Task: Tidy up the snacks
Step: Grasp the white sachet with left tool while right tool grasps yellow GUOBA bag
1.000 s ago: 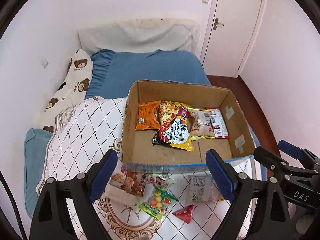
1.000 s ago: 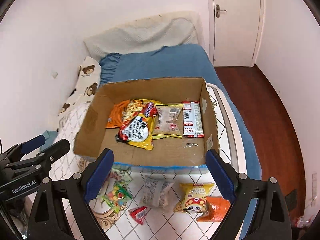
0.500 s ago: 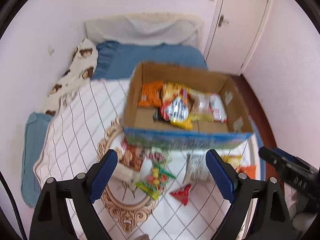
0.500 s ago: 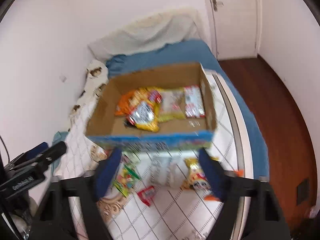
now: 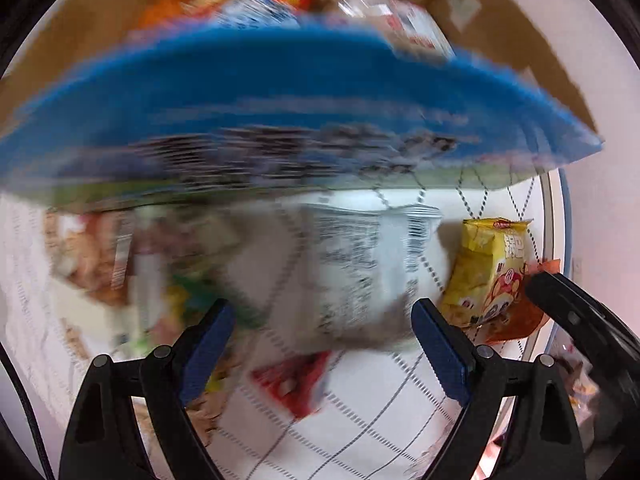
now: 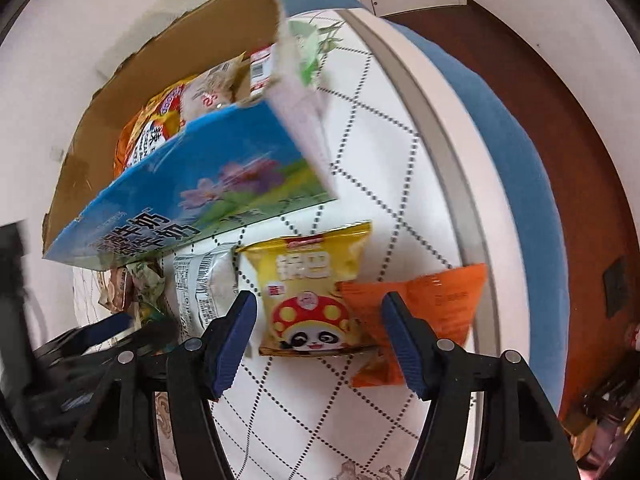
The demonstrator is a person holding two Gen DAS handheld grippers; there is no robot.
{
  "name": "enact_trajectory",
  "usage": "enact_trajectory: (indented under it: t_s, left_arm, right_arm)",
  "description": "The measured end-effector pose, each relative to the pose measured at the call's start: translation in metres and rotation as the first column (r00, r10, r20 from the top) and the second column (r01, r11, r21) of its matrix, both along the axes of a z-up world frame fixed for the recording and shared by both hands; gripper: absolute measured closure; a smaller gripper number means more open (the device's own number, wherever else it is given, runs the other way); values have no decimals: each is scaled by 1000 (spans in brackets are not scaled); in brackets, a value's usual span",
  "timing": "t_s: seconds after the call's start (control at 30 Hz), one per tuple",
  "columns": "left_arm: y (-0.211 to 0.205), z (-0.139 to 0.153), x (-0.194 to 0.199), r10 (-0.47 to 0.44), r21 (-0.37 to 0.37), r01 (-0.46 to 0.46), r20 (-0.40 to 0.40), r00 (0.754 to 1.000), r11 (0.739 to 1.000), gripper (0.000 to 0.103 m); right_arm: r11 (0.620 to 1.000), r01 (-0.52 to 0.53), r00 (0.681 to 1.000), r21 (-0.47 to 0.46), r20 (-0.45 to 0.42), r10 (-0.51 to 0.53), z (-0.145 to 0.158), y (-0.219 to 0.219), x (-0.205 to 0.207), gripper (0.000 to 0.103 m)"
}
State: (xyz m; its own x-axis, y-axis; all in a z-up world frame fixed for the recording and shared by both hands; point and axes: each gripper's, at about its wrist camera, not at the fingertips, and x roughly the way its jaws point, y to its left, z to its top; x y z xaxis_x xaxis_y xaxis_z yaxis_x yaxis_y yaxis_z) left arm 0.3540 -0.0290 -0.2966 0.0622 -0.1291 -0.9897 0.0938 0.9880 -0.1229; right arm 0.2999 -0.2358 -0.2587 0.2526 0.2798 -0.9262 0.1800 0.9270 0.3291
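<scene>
My left gripper (image 5: 320, 320) hangs open, pointing down over a white snack bag (image 5: 360, 272) that lies between its fingers; the view is blurred. A small red packet (image 5: 296, 380) lies nearer me. My right gripper (image 6: 320, 312) straddles a yellow panda snack bag (image 6: 316, 292), its jaws narrowed but with a gap at the right pad, so open. An orange bag (image 6: 432, 300) lies partly under the yellow one. The cardboard box (image 6: 200, 172) with a blue printed front holds several snack packets just beyond both grippers. The white bag (image 6: 200, 284) lies left of the yellow one.
Everything rests on a white diamond-patterned bedspread (image 6: 360, 128). Colourful packets (image 5: 152, 280) lie blurred at the left. The bed's blue edge (image 6: 512, 168) and a wooden floor (image 6: 580, 120) drop off to the right. My left gripper (image 6: 136, 330) shows blurred beside the right one.
Both grippers have dropped close to the loose snacks in front of the box, which now fills the upper views. The right jaws have narrowed; the left ones stayed wide.
</scene>
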Motion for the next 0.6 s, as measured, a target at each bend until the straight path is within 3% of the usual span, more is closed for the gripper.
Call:
enact_trajectory:
  t_s: [0.1, 0.13, 0.2, 0.43, 0.6]
  left_arm:
    - [-15, -14, 5, -28, 17, 28, -5, 1000, 999, 13]
    - [-18, -15, 5, -26, 15, 26, 13, 1000, 1000, 27]
    - [-19, -14, 4, -16, 0, 16, 20, 1000, 1000, 46]
    - [19, -9, -32, 110, -33, -110, -2, 994, 993, 48]
    - [45, -20, -63, 188, -50, -190, -51, 981, 980, 48]
  right_arm:
    - [1000, -4, 1000, 1, 2, 4, 1, -7, -3, 35]
    - [1000, -6, 1000, 9, 2, 6, 2, -8, -3, 35]
    - [1000, -18, 1000, 25, 7, 18, 3, -8, -1, 35]
    - [996, -88, 996, -15, -9, 88, -8, 18, 18, 35]
    - [992, -119, 990, -34, -79, 116, -39, 32, 28, 37]
